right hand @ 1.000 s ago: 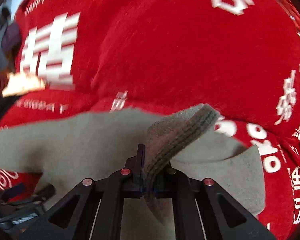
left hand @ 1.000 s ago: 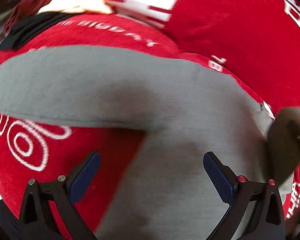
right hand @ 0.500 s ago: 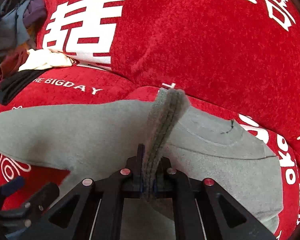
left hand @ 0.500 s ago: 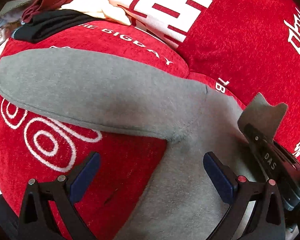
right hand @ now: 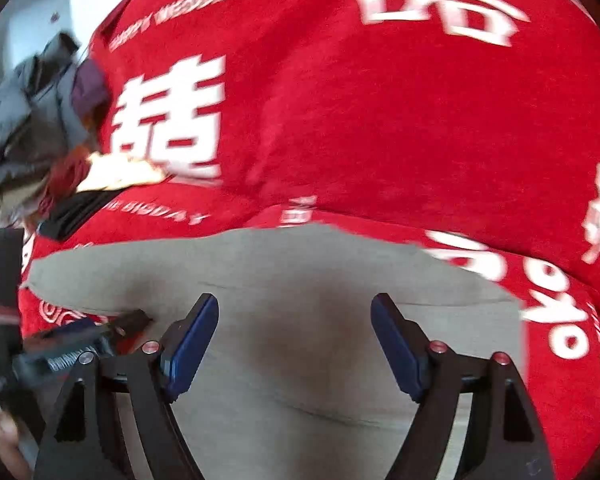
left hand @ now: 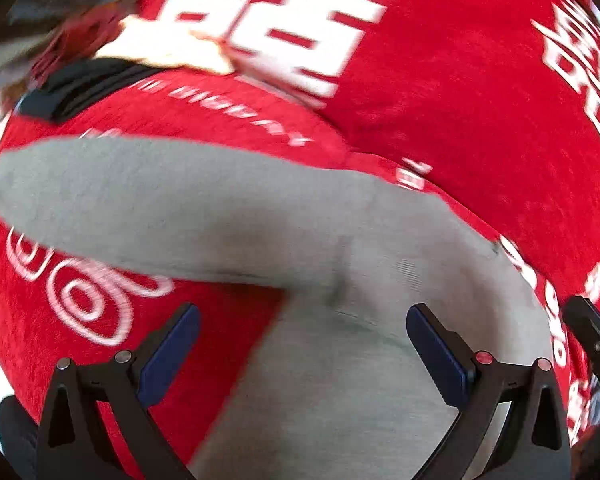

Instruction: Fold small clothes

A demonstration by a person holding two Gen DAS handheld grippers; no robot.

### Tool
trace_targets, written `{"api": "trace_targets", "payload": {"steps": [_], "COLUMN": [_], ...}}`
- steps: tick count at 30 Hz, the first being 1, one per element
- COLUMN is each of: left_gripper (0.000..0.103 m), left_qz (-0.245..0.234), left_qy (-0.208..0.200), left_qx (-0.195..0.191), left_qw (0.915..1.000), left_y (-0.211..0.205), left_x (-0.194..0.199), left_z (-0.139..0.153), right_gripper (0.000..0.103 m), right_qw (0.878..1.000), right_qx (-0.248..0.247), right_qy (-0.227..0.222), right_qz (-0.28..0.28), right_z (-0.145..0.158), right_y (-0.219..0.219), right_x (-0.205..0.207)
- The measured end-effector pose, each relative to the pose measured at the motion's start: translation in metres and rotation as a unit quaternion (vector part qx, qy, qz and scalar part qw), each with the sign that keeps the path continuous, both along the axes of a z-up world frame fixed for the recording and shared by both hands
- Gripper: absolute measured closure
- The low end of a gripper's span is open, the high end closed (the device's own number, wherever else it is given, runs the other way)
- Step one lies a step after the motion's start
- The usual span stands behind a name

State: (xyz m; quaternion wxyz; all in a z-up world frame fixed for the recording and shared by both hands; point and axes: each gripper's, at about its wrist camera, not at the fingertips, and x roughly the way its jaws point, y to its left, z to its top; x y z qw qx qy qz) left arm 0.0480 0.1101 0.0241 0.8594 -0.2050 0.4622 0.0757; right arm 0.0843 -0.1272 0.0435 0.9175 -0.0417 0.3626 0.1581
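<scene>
With both the left gripper [left hand: 302, 354] and the right gripper [right hand: 294, 344] spread and holding nothing above the grey garment [left hand: 220, 216] lying on the red cover [left hand: 480, 120], a careless pinch could catch the plush cover too.

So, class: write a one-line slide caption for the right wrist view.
Open right gripper poised above a grey garment spread flat on a red printed cover.
</scene>
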Motion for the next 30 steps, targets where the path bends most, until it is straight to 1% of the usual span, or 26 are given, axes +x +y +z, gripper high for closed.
{"api": "trace_targets", "payload": {"steps": [2, 3, 4, 6, 7, 8, 9, 10, 11, 12, 13, 14, 15, 16, 17, 18, 20, 21, 22, 23, 24, 26, 27, 28, 29, 30], "left_gripper": [0.0, 0.0, 0.0, 0.0, 0.0, 0.0, 0.0, 0.0, 0.0, 0.0, 0.0, 0.0, 0.0, 0.0, 0.0, 0.0, 0.0, 0.0, 0.0, 0.0, 0.0, 0.0, 0.0, 0.0, 0.0, 0.0], "left_qz": [-0.04, -0.075, -0.096, -0.13, -0.146, -0.152, -0.148, -0.142, -0.143, -0.141, -0.125, -0.108, -0.093, -0.081, -0.083, -0.089, -0.127, -0.148, -0.174, -0.174, -0.175, -0.166, -0.158, -0.143, -0.135, -0.138], "left_qy": [0.003, 0.004, 0.004, 0.027, 0.049, 0.064, 0.076, 0.072, 0.068, 0.07, 0.08, 0.083, 0.078, 0.067, 0.064, 0.065, 0.074, 0.078, 0.09, 0.096, 0.086, 0.098, 0.11, 0.113, 0.093, 0.078], "left_qx": [0.008, 0.007, 0.002, 0.021, 0.036, 0.046, 0.065, 0.1, 0.112, 0.101, 0.092, 0.094, 0.095, 0.084, 0.075, 0.071, 0.071, 0.069, 0.075, 0.102, 0.128, 0.124, 0.116, 0.11, 0.101, 0.096], "left_qw": [0.9992, 0.9972, 0.9954, 0.9909, 0.9874, 0.9853, 0.9839, 0.9821, 0.9811, 0.9823, 0.9846, 0.9861, 0.9881, 0.9909, 0.9916, 0.9913, 0.9866, 0.9834, 0.9777, 0.9747, 0.9724, 0.9732, 0.9745, 0.9771, 0.9813, 0.9826], "left_y": [-0.031, -0.052, -0.065, -0.096, -0.109, -0.113, -0.114, -0.114, -0.11, -0.104, -0.093, -0.087, -0.08, -0.075, -0.077, -0.081, -0.105, -0.113, -0.128, -0.134, -0.141, -0.139, -0.135, -0.13, -0.126, -0.124], "left_x": [0.012, 0.021, 0.027, 0.044, 0.056, 0.062, 0.067, 0.071, 0.074, 0.077, 0.081, 0.081, 0.08, 0.081, 0.084, 0.086, 0.095, 0.097, 0.104, 0.11, 0.113, 0.126, 0.127, 0.125, 0.114, 0.103], "left_z": [0.003, 0.003, 0.001, -0.012, -0.024, -0.033, -0.041, -0.044, -0.045, -0.045, -0.043, -0.039, -0.036, -0.029, -0.026, -0.026, -0.03, -0.034, -0.043, -0.046, -0.047, -0.047, -0.045, -0.04, -0.029, -0.023], "right_gripper": [0.022, 0.022, 0.022, 0.022, 0.023, 0.024, 0.024, 0.024, 0.024, 0.024, 0.024, 0.024, 0.023, 0.023, 0.023, 0.023, 0.023, 0.02, 0.019, 0.019, 0.019, 0.019, 0.02, 0.02, 0.02, 0.02], "right_qw": [0.999, 0.995, 0.991, 0.985, 0.983, 0.982, 0.985, 0.986, 0.983, 0.982, 0.981, 0.979, 0.979, 0.982, 0.984, 0.986, 0.982, 0.981, 0.982, 0.978, 0.974, 0.969, 0.967, 0.971, 0.977, 0.982], "right_qx": [-0.015, -0.021, -0.016, -0.003, -0.004, -0.008, -0.01, -0.029, -0.057, -0.044, -0.02, -0.011, -0.006, 0.002, 0.005, 0.004, -0.019, -0.042, -0.046, -0.049, -0.036, -0.028, -0.036, -0.039, -0.033, -0.027], "right_qy": [0.025, 0.054, 0.082, 0.118, 0.132, 0.134, 0.118, 0.1, 0.103, 0.11, 0.115, 0.113, 0.099, 0.078, 0.073, 0.081, 0.137, 0.138, 0.122, 0.13, 0.145, 0.162, 0.171, 0.163, 0.143, 0.125], "right_qz": [-0.045, -0.077, -0.102, -0.122, -0.131, -0.132, -0.126, -0.129, -0.142, -0.146, -0.156, -0.168, -0.178, -0.172, -0.16, -0.147, -0.126, -0.133, -0.14, -0.153, -0.168, -0.184, -0.185, -0.173, -0.157, -0.14], "right_z": [-0.019, -0.036, -0.052, -0.076, -0.09, -0.097, -0.099, -0.099, -0.102, -0.103, -0.098, -0.093, -0.085, -0.078, -0.077, -0.079, -0.1, -0.107, -0.106, -0.108, -0.108, -0.103, -0.098, -0.089, -0.079, -0.072], "right_y": [-0.038, -0.06, -0.08, -0.104, -0.115, -0.121, -0.125, -0.126, -0.128, -0.136, -0.144, -0.148, -0.151, -0.15, -0.148, -0.143, -0.13, -0.127, -0.126, -0.13, -0.138, -0.146, -0.145, -0.142, -0.138, -0.133], "right_x": [0.008, 0.016, 0.022, 0.03, 0.034, 0.036, 0.037, 0.037, 0.043, 0.049, 0.052, 0.054, 0.053, 0.054, 0.057, 0.063, 0.091, 0.102, 0.109, 0.121, 0.134, 0.142, 0.14, 0.129, 0.114, 0.097]}}
